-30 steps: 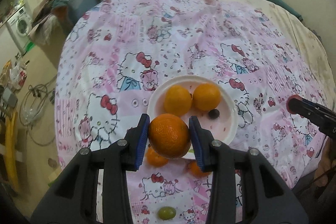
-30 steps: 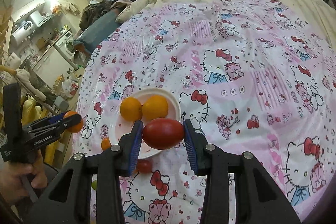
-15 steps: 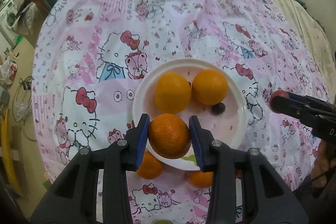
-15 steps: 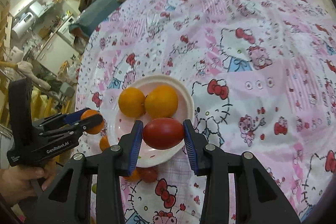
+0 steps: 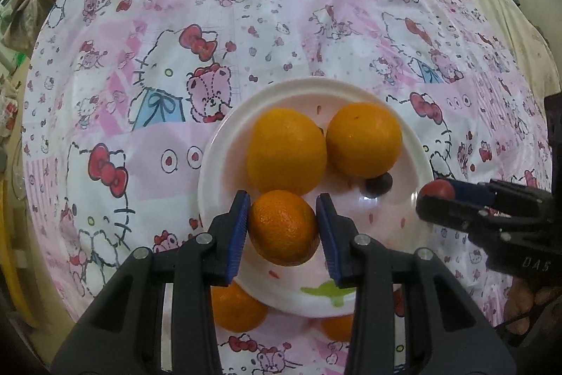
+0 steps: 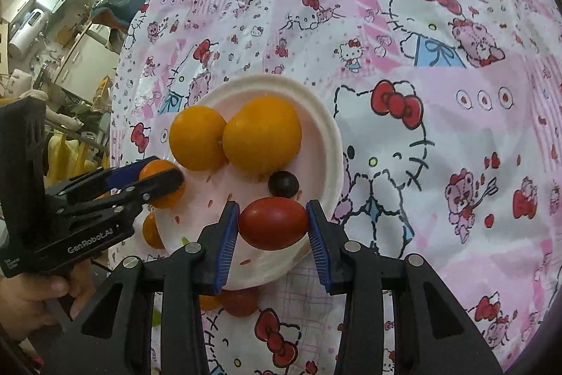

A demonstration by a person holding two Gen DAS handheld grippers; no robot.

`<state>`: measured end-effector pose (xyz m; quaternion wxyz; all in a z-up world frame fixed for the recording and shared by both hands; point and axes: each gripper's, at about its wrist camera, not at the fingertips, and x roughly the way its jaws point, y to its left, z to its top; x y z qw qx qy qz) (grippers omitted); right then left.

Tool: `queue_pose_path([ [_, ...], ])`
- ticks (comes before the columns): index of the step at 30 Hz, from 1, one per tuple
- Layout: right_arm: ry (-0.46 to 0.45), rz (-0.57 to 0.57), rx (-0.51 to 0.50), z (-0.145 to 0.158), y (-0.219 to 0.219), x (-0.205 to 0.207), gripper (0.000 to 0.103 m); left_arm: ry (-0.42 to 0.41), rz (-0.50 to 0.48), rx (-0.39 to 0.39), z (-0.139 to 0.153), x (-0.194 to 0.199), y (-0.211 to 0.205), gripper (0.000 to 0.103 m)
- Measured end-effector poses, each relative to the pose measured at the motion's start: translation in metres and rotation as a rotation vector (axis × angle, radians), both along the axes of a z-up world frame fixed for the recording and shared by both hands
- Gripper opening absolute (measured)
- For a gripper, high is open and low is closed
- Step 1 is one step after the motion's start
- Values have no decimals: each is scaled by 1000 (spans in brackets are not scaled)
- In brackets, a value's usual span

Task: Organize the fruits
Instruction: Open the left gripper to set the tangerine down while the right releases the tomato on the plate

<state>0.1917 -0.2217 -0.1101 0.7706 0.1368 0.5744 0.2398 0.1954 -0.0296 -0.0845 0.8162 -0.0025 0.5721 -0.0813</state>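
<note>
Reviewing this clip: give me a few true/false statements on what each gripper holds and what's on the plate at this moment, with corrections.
1. The left gripper is clamped on an orange. True.
2. The right gripper holds a green grape. False: its jaws grip a red tomato.
3. Two large oranges lie on the white plate. True.
4. The plate holds nothing but oranges. False: a small dark round fruit also sits on it, beside the oranges.
5. All fruit is either on the plate or in a gripper. False: loose oranges lie on the patterned cloth by the plate's near edge.
</note>
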Motion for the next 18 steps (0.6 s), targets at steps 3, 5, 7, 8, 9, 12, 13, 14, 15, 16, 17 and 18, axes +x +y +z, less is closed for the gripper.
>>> queue_pose_path([
  [3, 10, -10, 8, -2, -1, 1, 42, -1, 6, -3, -1, 0, 0, 35],
  [5, 19, -17, 14, -5, -3, 1, 43, -3, 4, 1, -2, 1, 0, 35],
  [7, 22, -23, 15, -6, -3, 1, 43, -1, 7, -1, -3, 1, 1, 35],
  [8, 21, -28, 16, -6, -3, 1, 43, 0, 9, -1, -3, 1, 2, 35],
  [9, 22, -32, 20, -6, -3, 1, 43, 5, 10, -1, -5, 2, 2, 35],
  [12, 19, -35, 33, -5, -2, 1, 43, 25, 19, 0, -9, 3, 4, 35],
  [13, 16, -34, 34, -4, -2, 1, 43, 24, 23, 1, -10, 3, 4, 35],
  [14, 14, -33, 34, -4, -2, 1, 43, 16, 27, 2, -9, 3, 5, 35],
  [15, 13, -34, 36, -3, -2, 1, 43, 8, 29, 3, -7, 3, 5, 35],
  [16, 12, -36, 40, -2, -3, 1, 43, 3, 30, 1, -6, 4, 5, 35],
  [17, 14, -40, 44, -2, -3, 2, 43, -1, 30, -2, -4, 4, 6, 35],
  [18, 14, -45, 47, -1, -4, 2, 43, -3, 31, -5, -3, 4, 6, 35],
])
